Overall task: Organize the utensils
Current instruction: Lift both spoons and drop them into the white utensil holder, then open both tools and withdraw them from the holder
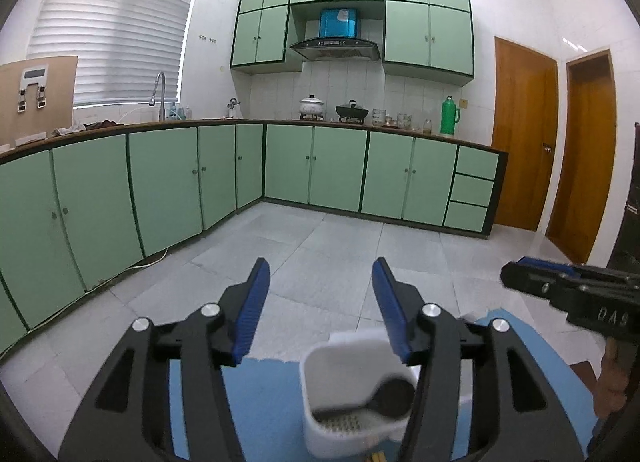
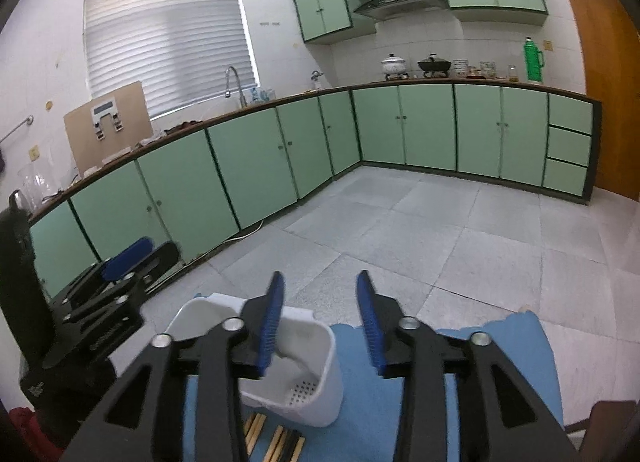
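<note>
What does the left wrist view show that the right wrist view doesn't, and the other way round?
Only the left wrist view shows a dark spoon lying in the white holder. Only the right wrist view shows chopsticks on the blue mat in front of the holder. Both show the holder, the mat, and the left gripper and right gripper open and empty.

Utensil holder [image 1: 352, 394]: blurred in the left wrist view; base cut off by the lower edge; right wall hidden behind the left gripper's right finger [image 1: 390, 302].
Dark spoon [image 1: 394, 396]: blurred; handle end hidden below the holder's rim.
Chopsticks [image 2: 276, 440]: only the ends show; the rest runs off the lower edge, and their count cannot be told.
Right gripper [image 1: 532, 276]: in the left wrist view, cut off by the right edge.
Worktop jars [image 1: 404, 120]: too small to identify.
</note>
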`<state>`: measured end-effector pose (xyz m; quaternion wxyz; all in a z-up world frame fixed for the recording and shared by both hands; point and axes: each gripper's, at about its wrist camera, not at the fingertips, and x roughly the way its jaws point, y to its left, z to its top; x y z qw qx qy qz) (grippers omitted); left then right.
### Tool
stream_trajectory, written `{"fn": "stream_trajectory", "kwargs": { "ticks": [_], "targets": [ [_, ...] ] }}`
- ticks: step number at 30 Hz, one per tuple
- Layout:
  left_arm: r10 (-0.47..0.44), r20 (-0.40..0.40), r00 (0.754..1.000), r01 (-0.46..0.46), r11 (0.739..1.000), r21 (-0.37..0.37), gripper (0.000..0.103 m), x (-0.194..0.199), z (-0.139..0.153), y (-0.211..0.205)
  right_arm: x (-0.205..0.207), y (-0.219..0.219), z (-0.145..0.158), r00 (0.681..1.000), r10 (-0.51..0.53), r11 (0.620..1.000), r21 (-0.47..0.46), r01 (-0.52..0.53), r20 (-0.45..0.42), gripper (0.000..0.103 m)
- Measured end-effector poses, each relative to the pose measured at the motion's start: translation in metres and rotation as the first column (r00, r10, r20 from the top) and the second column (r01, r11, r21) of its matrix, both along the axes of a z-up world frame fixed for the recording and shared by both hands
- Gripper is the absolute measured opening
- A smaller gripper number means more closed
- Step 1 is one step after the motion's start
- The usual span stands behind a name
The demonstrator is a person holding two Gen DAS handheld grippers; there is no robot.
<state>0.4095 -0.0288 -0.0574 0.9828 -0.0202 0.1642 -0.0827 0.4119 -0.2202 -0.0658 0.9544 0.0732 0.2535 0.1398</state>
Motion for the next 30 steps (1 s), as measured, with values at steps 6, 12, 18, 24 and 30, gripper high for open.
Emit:
{"fn": "stream_trajectory", "kwargs": {
  "ticks": [6, 12, 18, 24, 30],
  "targets": [
    [-0.008, -0.066, 0.998, 0.01, 0.999, 0.031, 0.07, -0.051, -0.005, 0.008, -0.049, -0.018, -0.006, 0.999, -0.05, 0.998, 0.028, 0.05, -0.012, 0.075],
    [-0.045, -0.194, 0.98, 0.059, 0.996, 0.07, 0.08, -0.117, -0.042, 0.008, -0.116, -0.027, -0.044, 0.989, -0.099, 0.994, 0.034, 0.103, -0.108, 0.086],
    [-0.042, -0.33, 0.943, 0.083, 0.991, 0.109, 0.083, -0.179, -0.093, 0.01, -0.18, -0.016, -0.092, 0.966, -0.119, 0.993, -0.022, 0.118, -0.231, 0.086],
    [-0.014, -0.44, 0.898, 0.093, 0.983, 0.159, 0.083, -0.214, -0.132, 0.019, -0.22, 0.01, -0.126, 0.945, -0.081, 0.994, -0.092, 0.054, -0.315, 0.086],
    [0.017, -0.494, 0.87, 0.08, 0.981, 0.175, 0.084, -0.228, -0.145, 0.03, -0.229, 0.031, -0.141, 0.929, -0.054, 0.993, -0.119, 0.011, -0.367, 0.086]
  ]
}}
